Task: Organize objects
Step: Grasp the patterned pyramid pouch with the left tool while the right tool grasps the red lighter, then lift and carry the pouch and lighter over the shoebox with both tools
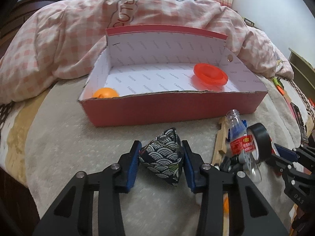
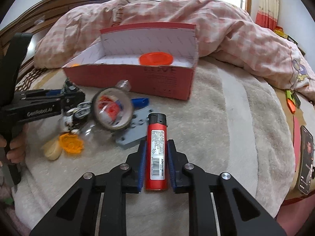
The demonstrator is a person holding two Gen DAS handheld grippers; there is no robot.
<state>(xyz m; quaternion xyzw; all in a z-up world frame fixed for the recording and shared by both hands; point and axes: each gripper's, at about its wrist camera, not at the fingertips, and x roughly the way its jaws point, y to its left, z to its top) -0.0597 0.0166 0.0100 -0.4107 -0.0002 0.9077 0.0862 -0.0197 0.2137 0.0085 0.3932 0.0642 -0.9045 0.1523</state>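
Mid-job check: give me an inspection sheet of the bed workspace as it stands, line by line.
Surface: beige plush blanket on a bed.
Job's things: red box, open, holding an orange ball and an orange lid; patterned pouch; red lighter.
Clutter: tape roll, clear bottle, grey plate, yellow flower piece.
Grippers: left claw pressing on the pouch; right claw closed around the lighter.
Cables: nothing seen.
Surroundings: pink checked quilt, phone, curtains.
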